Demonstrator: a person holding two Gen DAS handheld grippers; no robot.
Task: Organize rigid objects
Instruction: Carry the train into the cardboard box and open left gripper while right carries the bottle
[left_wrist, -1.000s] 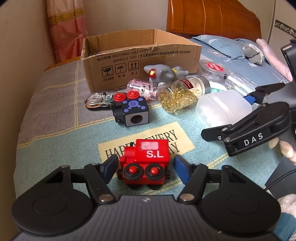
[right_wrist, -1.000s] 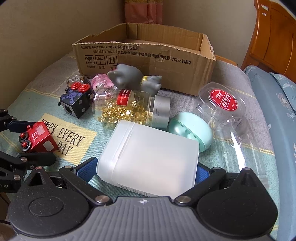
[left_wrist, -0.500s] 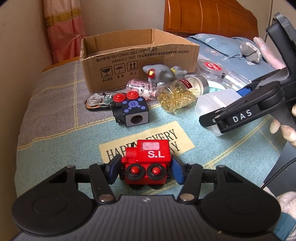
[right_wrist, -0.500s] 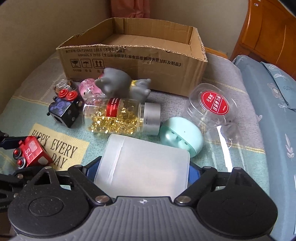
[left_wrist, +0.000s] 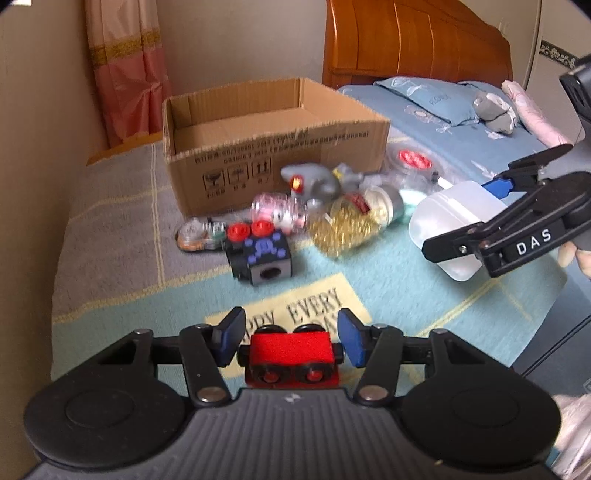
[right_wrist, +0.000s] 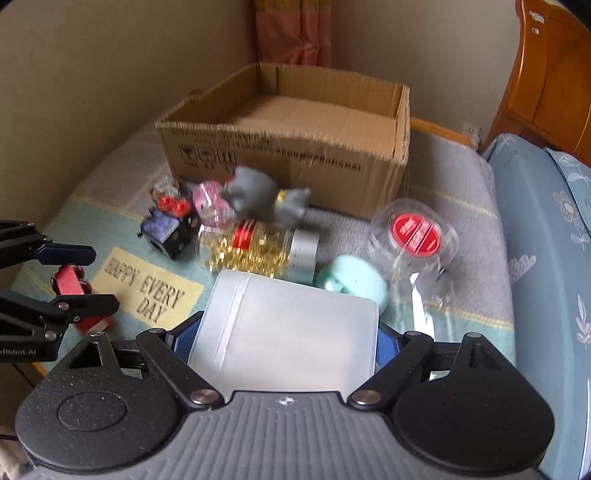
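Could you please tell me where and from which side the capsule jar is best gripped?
Grip the capsule jar across its clear round body, coming from above. It lies on its side with the silver lid pointing right, so the jaws should straddle the body crosswise.

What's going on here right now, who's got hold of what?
A person is tidying hard items off a bed cover with two handheld grippers. The left gripper is closed on a small red toy train. The right gripper holds a frosted white plastic container, lifted clear in the left wrist view. The open cardboard box behind shows nothing inside. Still lying in front of it: a capsule jar, grey toy figure, black toy block, mint case and clear tub.
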